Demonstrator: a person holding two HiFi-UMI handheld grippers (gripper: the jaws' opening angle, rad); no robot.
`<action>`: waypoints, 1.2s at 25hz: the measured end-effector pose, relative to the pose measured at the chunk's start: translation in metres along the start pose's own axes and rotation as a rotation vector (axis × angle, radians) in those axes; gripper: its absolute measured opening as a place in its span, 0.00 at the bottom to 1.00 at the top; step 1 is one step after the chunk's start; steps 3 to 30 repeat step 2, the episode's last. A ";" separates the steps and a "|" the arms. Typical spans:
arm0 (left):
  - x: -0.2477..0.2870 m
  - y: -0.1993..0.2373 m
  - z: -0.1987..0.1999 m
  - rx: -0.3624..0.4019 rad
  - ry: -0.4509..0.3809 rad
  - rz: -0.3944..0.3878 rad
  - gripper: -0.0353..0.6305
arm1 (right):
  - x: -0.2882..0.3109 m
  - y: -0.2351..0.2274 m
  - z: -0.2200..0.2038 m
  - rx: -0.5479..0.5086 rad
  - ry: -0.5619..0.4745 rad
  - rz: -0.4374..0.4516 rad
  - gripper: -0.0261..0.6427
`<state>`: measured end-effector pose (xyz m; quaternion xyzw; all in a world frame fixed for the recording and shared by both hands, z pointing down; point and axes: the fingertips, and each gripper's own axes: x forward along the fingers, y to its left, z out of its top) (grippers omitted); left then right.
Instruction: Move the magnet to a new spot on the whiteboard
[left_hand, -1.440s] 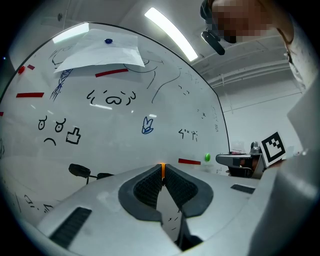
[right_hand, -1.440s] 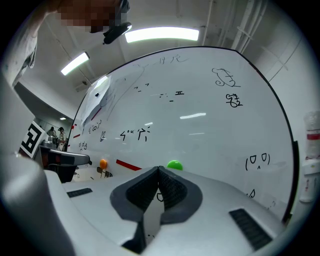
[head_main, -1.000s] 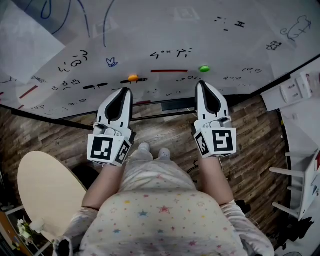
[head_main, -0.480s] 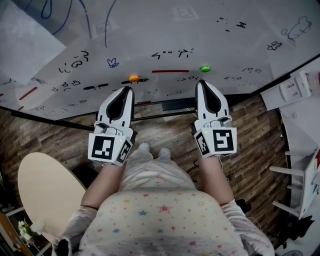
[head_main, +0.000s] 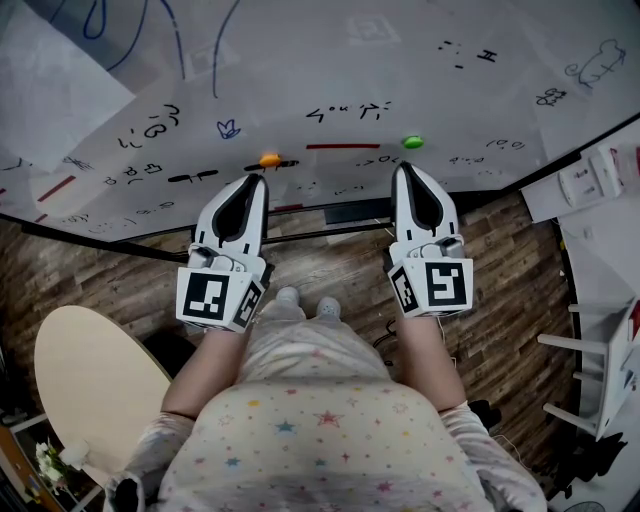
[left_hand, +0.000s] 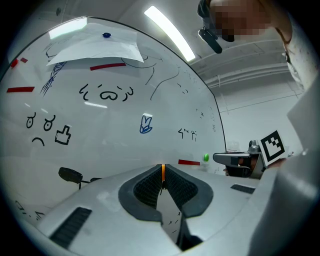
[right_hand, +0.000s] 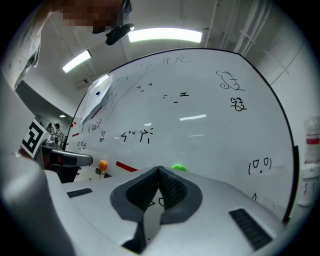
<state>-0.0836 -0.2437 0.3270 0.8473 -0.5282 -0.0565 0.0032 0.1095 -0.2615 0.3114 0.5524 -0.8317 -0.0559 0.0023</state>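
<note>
Both grippers have held position since the earlier frames. The left gripper (head_main: 256, 179) has its jaws closed on nothing, and the orange magnet (head_main: 269, 159) sits on the whiteboard (head_main: 330, 60) just beyond its tips. The right gripper (head_main: 401, 167) is likewise closed and empty, with the green magnet (head_main: 412, 142) just ahead.

One whiteboard (head_main: 330, 60). Two grippers: the left gripper (head_main: 256, 181) and the right gripper (head_main: 403, 169). Three round magnets: an orange magnet (head_main: 269, 159) at 1 o'clock of the left gripper, a green magnet (head_main: 412, 142) at 12 o'clock of the right gripper, and a blue magnet (left_hand: 106, 35) at 11 o'clock in the left gripper view. Three long red strips (left_hand: 189, 162) show there too. One round table (head_main: 95, 390) at 8 o'clock in the head view.
</note>
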 end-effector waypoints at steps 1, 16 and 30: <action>0.000 0.000 0.000 0.000 0.000 0.000 0.09 | 0.000 0.000 0.000 -0.001 -0.001 0.001 0.04; 0.001 0.001 0.000 0.000 -0.001 0.000 0.09 | 0.001 0.000 0.000 -0.002 -0.002 0.002 0.04; 0.001 0.001 0.000 0.000 -0.001 0.000 0.09 | 0.001 0.000 0.000 -0.002 -0.002 0.002 0.04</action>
